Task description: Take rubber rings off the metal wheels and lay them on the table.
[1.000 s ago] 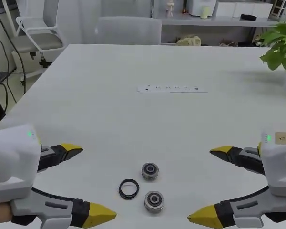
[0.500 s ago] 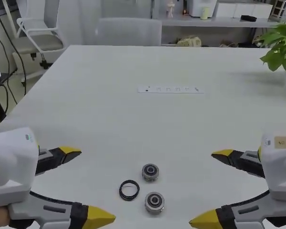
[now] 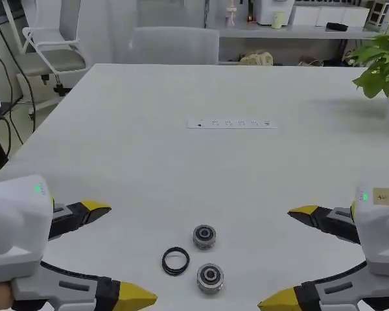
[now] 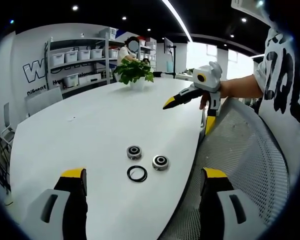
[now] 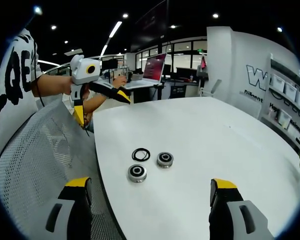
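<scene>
Wide open and empty, the left tool (image 3: 129,253) and right tool (image 3: 277,256) flank a rubber ring (image 3: 175,260) lying on the tabletop (image 3: 181,162) just beside two metal wheels (image 3: 204,236)

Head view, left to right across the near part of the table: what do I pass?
Left white-and-yellow gripper → black rubber rings lying flat → far silver metal wheel and near silver metal wheel, in line, no clear order between them → right white-and-yellow gripper.
</scene>
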Motion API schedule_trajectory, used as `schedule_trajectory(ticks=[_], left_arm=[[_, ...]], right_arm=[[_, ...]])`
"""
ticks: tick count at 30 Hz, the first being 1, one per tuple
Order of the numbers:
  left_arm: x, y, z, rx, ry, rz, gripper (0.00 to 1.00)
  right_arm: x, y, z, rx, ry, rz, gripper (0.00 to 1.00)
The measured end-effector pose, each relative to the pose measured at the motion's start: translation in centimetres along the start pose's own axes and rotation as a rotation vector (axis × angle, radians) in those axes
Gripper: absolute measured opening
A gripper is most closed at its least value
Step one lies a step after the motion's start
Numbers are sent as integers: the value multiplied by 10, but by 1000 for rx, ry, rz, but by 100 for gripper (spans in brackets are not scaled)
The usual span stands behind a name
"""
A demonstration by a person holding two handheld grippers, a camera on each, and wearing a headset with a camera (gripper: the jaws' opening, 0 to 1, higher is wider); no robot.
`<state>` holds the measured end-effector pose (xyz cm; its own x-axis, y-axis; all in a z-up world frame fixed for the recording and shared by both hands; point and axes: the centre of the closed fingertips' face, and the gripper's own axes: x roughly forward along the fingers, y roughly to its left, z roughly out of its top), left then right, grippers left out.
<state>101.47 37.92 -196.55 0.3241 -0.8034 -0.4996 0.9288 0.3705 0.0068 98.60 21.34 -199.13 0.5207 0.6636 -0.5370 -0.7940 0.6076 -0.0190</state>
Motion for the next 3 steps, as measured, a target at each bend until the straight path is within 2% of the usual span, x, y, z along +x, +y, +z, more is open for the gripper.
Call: schedule_trajectory(ticks=[3], left_arm=[[-1, 1, 0, -1, 0, 3, 92]], right_arm=[[0, 0, 0, 0, 2, 1, 98]])
